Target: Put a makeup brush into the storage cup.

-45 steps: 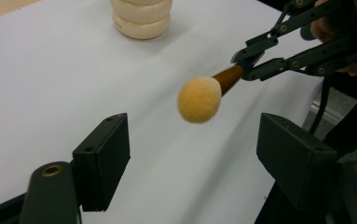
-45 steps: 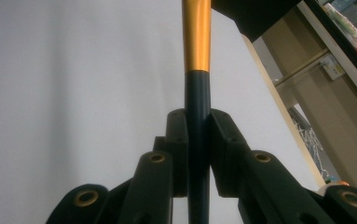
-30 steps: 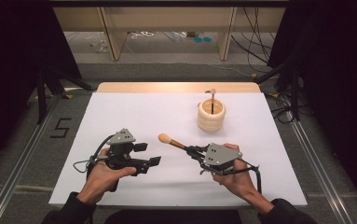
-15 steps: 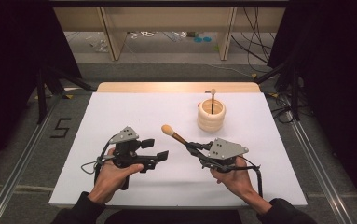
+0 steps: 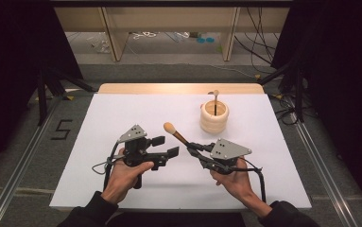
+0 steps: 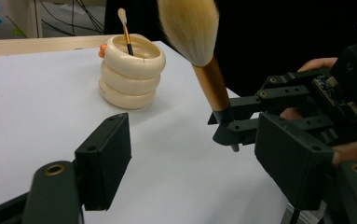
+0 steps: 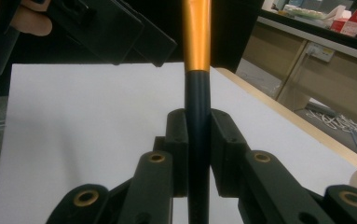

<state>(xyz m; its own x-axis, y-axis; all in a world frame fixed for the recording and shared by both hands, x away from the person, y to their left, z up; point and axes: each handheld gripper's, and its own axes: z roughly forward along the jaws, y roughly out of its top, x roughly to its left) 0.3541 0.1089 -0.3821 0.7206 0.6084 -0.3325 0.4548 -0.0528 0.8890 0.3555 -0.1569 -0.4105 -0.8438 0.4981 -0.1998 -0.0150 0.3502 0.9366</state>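
My right gripper [image 5: 192,149] [image 7: 197,135] is shut on the dark handle of a large makeup brush [image 5: 175,133] [image 6: 199,42] [image 7: 197,70] with a copper ferrule and cream bristles; the brush points up and to the left above the white table. My left gripper [image 5: 165,147] [image 6: 195,154] stands open just left of it, with nothing between its jaws. A cream ringed holder [image 5: 214,117] [image 6: 130,70] stands at the back right with a small brush [image 5: 215,100] [image 6: 125,30] upright in it.
The white mat [image 5: 122,113] lies on a wooden table whose far edge [image 5: 178,88] shows beyond it. Black stands and cables flank both sides. A shelf frame [image 5: 169,28] stands behind the table.
My right gripper has lifted the big brush and tilted it more upright, drifting slightly right. My left gripper has edged right, toward the brush.
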